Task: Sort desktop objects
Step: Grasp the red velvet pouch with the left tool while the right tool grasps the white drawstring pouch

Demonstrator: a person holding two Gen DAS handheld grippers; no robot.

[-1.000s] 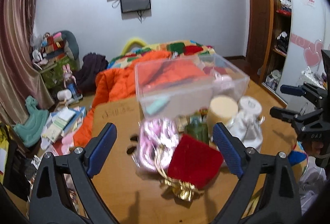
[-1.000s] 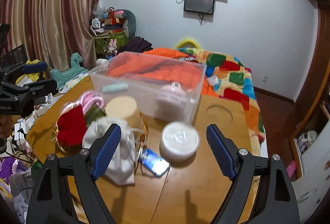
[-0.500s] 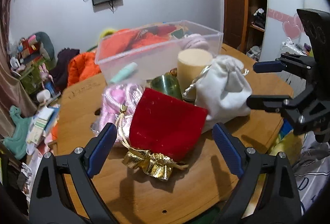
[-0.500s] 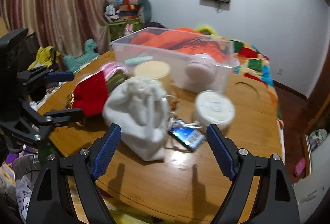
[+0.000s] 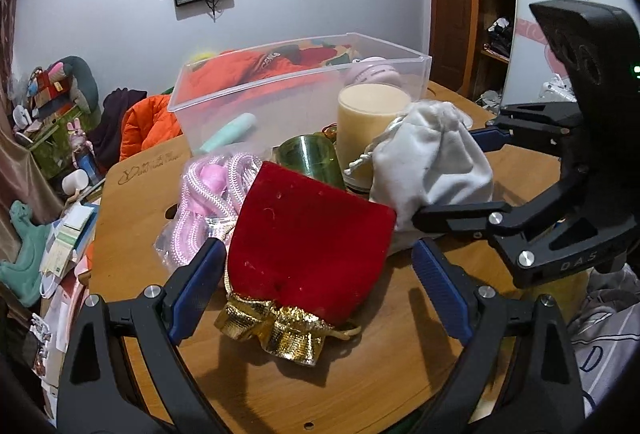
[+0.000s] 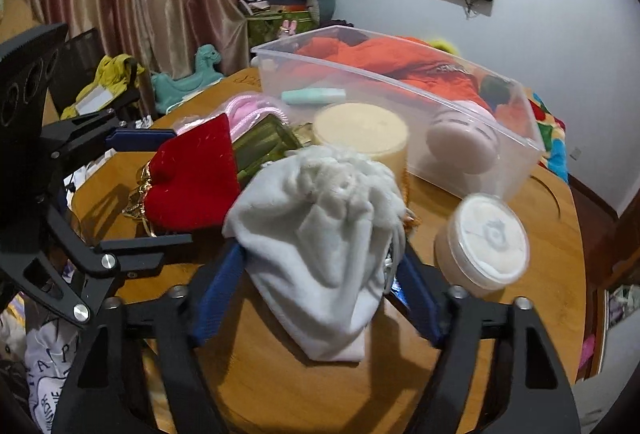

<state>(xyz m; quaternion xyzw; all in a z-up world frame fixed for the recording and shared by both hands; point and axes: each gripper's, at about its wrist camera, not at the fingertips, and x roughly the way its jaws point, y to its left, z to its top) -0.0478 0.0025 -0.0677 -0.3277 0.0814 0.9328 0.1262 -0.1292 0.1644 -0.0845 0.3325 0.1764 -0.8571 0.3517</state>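
While spread wide on a wooden table (image 5: 400,386), left gripper (image 5: 316,290) straddling a red velvet pouch (image 5: 308,246), blue pads just beside its sides. Right gripper (image 6: 320,286) likewise apart, flanking a white drawstring pouch (image 6: 320,234), pads at its flanks. Behind both pouches: cream cylinder (image 6: 360,134), green cup (image 5: 310,158), pink rope (image 5: 208,190), clear bin (image 5: 280,106). Round lidded tub (image 6: 484,238) beside white pouch.

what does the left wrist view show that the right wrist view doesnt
Only the left wrist view shows the red pouch's gold-trimmed mouth in full, between the open left claw.

Only the right wrist view shows the round lidded tub and the white pouch between the right claw.

Both show the clear bin, cream jar and red pouch.
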